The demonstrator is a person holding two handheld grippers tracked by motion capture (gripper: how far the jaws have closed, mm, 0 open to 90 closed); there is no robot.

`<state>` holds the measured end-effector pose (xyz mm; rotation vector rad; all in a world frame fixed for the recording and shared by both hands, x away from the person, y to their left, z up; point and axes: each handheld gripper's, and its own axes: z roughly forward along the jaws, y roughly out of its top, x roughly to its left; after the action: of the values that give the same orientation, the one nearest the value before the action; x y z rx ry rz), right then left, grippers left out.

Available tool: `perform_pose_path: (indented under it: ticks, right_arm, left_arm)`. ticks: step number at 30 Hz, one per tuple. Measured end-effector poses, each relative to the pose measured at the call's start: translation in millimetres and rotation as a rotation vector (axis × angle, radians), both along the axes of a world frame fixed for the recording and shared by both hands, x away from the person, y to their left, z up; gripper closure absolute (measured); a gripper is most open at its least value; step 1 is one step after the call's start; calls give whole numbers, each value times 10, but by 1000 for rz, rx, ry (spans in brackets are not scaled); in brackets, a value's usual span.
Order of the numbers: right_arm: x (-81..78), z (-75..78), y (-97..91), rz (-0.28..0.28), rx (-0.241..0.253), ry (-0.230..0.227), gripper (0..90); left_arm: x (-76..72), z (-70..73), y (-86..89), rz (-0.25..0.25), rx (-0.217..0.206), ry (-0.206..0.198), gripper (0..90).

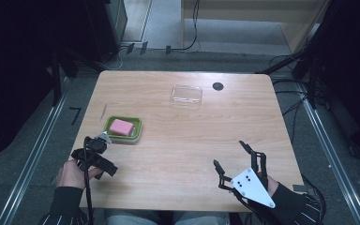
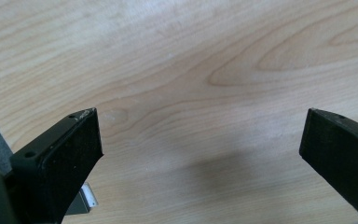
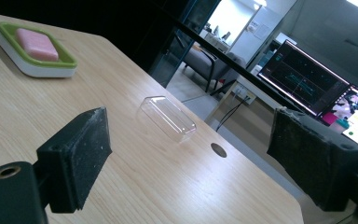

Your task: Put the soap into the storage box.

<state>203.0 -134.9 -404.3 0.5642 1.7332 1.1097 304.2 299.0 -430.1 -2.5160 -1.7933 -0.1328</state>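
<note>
Left gripper [image 1: 104, 140] hovers wide beside green soap dish [image 1: 137, 132] holding pink soap [image 1: 122, 126], likely lining up; right gripper [image 1: 232, 158] wide, clear lid [image 1: 186, 94] far off.

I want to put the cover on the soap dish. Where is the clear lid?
In the high view the clear lid lies on the table's far side, beside the dark round hole, apart from the green soap dish.

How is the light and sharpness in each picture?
High view: dim, dark surroundings, wooden table evenly lit. Left gripper view: bright table, soft shadow between the open jaws of the left hand-held gripper. Right gripper view: near jaws blurred, glare on the clear lid, monitors glow.
</note>
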Motion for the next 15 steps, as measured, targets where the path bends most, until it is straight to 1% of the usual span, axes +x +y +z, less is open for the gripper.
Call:
perform_pose_path:
  ticks: [4,6,7,8,9,12,13,15]
  right_arm:
    - [1,-1,-4,-1,-2,0,132]
    - [3,-1,-6,-1,2,0,132]
    - [2,-1,-6,-1,2,0,132]
    - [2,0,-5,-2,-1,0,132]
    - [2,-2,-4,-1,-1,3,132]
    - [1,-2,-3,0,-3,2,132]
    - [1,-1,-5,-1,-3,1,132]
    - [-1,-1,-4,-1,-3,0,132]
  left_arm:
    - [7,-27,-14,-6,4,15,0]
    - [-2,-32,-14,-2,4,15,0]
    - [-12,-36,-13,-4,4,19,0]
    - [-26,-47,-21,1,1,13,0]
    - [-40,-51,-22,-7,4,21,0]
    - [-84,-93,-29,-12,8,30,0]
    - [-88,-103,-31,-11,15,34,0]
    - [-87,-116,-31,-14,14,37,0]
